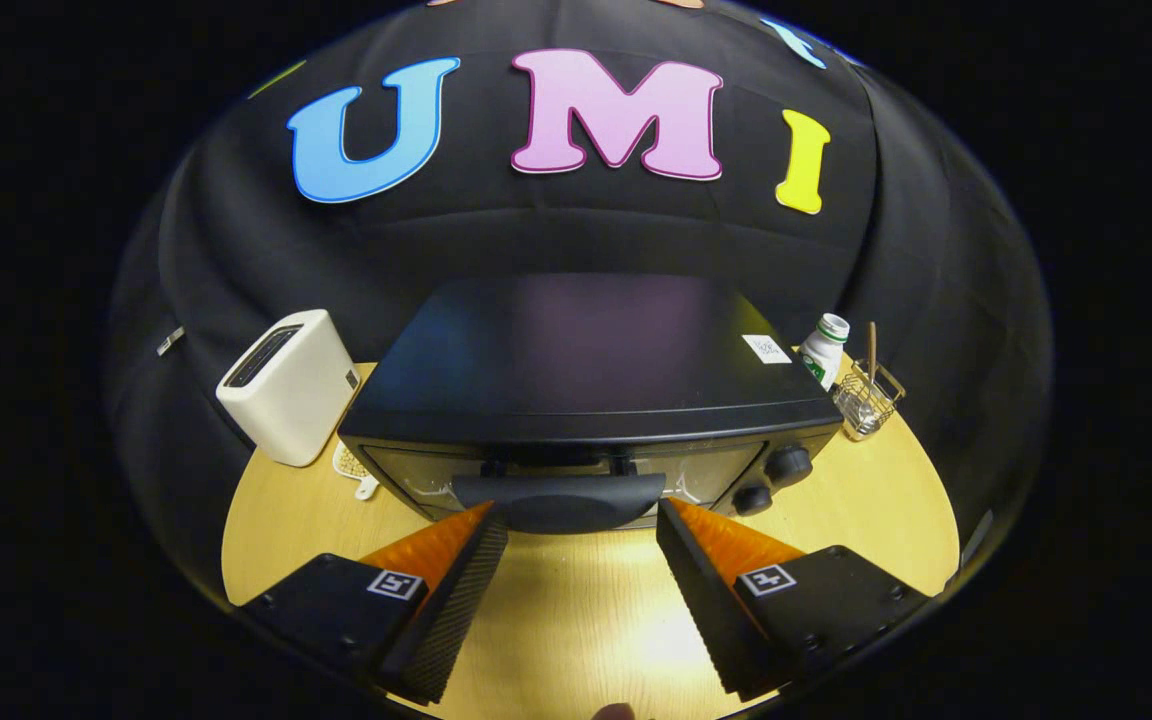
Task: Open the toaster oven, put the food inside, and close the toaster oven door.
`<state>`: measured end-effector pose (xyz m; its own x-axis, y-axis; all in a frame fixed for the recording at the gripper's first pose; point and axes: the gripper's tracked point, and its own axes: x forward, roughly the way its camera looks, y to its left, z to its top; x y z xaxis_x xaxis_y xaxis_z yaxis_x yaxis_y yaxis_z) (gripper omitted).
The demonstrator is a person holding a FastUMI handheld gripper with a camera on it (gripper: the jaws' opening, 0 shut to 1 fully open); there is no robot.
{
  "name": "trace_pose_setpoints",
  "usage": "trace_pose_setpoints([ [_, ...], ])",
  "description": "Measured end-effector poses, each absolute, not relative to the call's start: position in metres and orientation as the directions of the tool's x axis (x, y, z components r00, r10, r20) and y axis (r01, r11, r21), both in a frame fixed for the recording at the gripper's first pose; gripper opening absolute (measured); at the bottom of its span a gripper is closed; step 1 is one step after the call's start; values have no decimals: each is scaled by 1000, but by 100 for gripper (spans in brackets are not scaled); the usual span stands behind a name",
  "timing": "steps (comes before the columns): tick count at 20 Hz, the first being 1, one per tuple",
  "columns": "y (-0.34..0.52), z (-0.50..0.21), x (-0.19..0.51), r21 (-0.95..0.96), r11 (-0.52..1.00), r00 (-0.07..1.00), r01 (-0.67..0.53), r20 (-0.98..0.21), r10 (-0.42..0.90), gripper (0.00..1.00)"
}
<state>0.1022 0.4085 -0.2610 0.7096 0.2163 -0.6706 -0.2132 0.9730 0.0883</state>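
Observation:
A black toaster oven [586, 370] stands on the wooden table [576, 620] straight ahead of me, seen from above and in front. Its glass door is closed, and the dark door handle [561, 497] runs across the top of the door. Two round knobs [774, 478] sit to the right of the door. My gripper [581, 512] is open, its two fingertips level with the handle's two ends and just in front of it, one on each side. Nothing is held between the fingers. I cannot make out the food.
A white slot toaster [288, 385] stands left of the oven, with a small white perforated item [356, 470] at its foot. Right of the oven are a white bottle with a green label [822, 352] and a small wire basket [866, 398] holding a stick.

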Motion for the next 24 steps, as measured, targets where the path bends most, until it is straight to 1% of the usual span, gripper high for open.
trace_pose_setpoints([
  [5,405,-245,101,114,970,728,-215,-643,237,99],
  [9,379,-207,98,140,965,769,-220,-584,260,99],
  [15,312,-134,93,167,963,849,-212,-457,266,98],
  [19,256,-75,83,190,958,904,-216,-332,270,98],
  [24,180,-26,73,157,962,941,-225,-222,256,97],
])
